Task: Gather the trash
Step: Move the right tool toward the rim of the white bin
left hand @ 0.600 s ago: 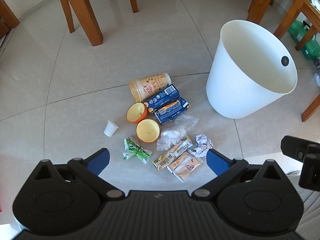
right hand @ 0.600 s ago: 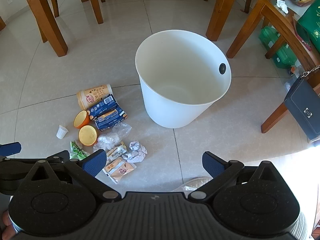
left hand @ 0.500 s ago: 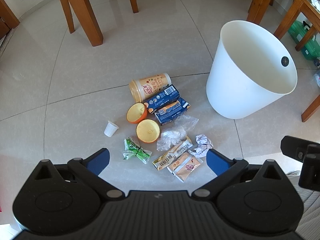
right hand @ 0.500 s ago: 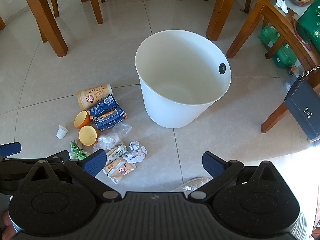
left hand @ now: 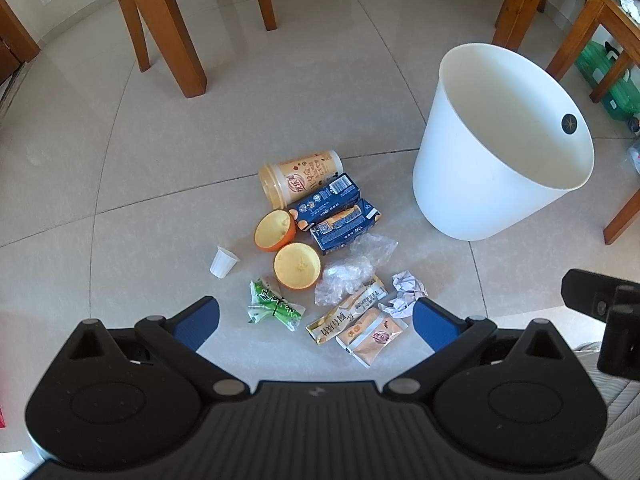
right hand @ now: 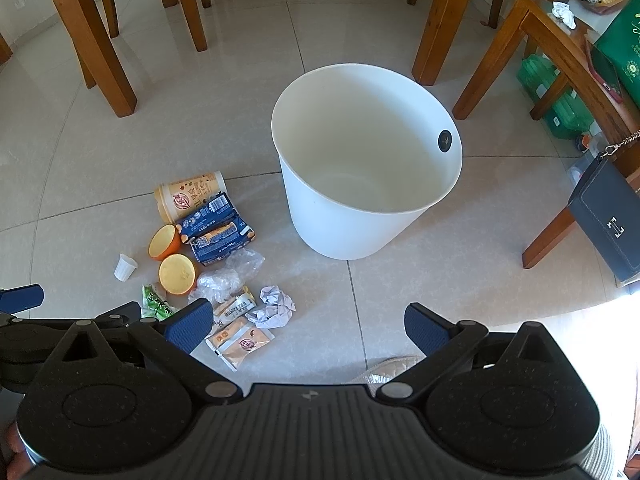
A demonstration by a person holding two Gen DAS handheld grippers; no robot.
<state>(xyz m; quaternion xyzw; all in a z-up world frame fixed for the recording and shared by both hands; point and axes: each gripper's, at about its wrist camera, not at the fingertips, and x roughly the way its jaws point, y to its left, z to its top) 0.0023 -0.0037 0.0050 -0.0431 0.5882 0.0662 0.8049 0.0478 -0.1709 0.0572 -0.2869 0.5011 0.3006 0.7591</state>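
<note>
A white trash bin [left hand: 496, 168] [right hand: 360, 200] stands empty on the tiled floor. Left of it lies a heap of trash: a tan drink cup [left hand: 300, 176] [right hand: 188, 194], two blue cartons [left hand: 340, 216] [right hand: 216, 226], two orange peel halves [left hand: 296, 266] [right hand: 176, 274], a small white cup [left hand: 222, 262] [right hand: 125, 267], a green wrapper [left hand: 272, 306], clear plastic [left hand: 352, 268], snack packets [left hand: 360, 324] [right hand: 240, 342] and crumpled paper [left hand: 404, 294] [right hand: 274, 306]. My left gripper [left hand: 316, 322] hovers open above the heap. My right gripper [right hand: 308, 328] is open, nearer the bin.
Wooden chair and table legs [left hand: 172, 28] [right hand: 444, 20] ring the far side of the floor. A dark handbag [right hand: 608, 224] hangs at a chair on the right, with green crates [right hand: 556, 104] behind it. A slipper [right hand: 380, 372] shows beneath my right gripper.
</note>
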